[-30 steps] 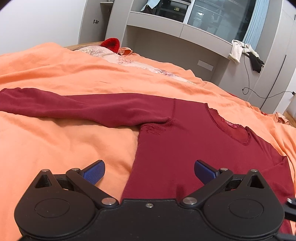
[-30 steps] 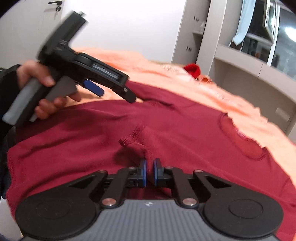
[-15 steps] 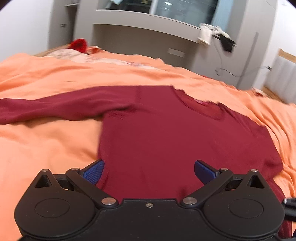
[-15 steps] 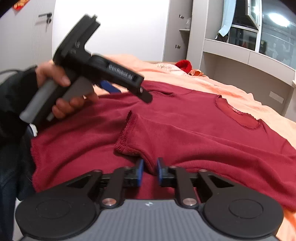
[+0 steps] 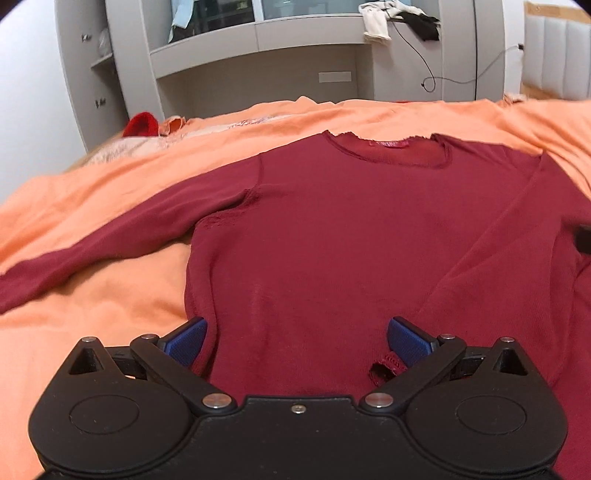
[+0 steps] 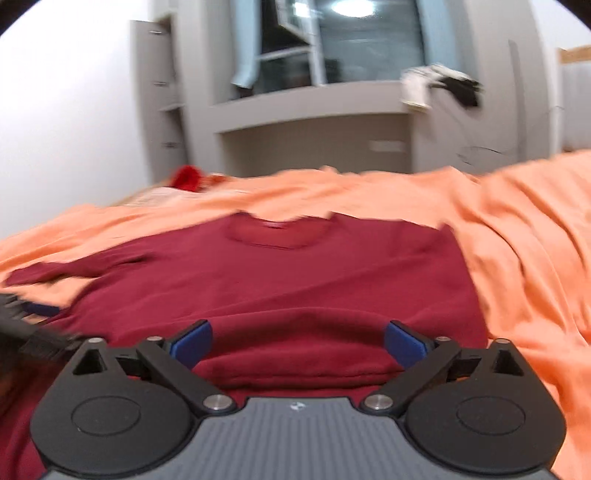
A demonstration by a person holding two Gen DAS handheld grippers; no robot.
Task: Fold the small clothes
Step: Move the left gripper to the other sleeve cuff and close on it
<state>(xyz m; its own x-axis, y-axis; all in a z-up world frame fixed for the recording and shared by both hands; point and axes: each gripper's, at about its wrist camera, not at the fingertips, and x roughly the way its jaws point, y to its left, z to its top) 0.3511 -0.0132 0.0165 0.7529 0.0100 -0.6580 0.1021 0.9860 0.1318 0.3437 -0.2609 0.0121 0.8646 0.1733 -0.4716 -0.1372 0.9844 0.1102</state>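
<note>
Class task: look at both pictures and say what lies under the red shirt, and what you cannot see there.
The shirt lies on an orange bedspread, visible all round it. Anything directly beneath the shirt is covered.

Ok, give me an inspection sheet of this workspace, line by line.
Surface: orange bedspread, rumpled.
Job's things: dark red long-sleeved top spread front up; one sleeve folded across the body, the other sleeve stretched out sideways.
Clutter: red item at the bed's far edge.
Grippers: left gripper open, empty; right gripper open, its jaws have just been opening, sleeve fabric between them but not pinched.
Cables: black cable hanging down the cabinet.
Surroundings: grey shelf unit, white and black cloths draped on it.
</note>
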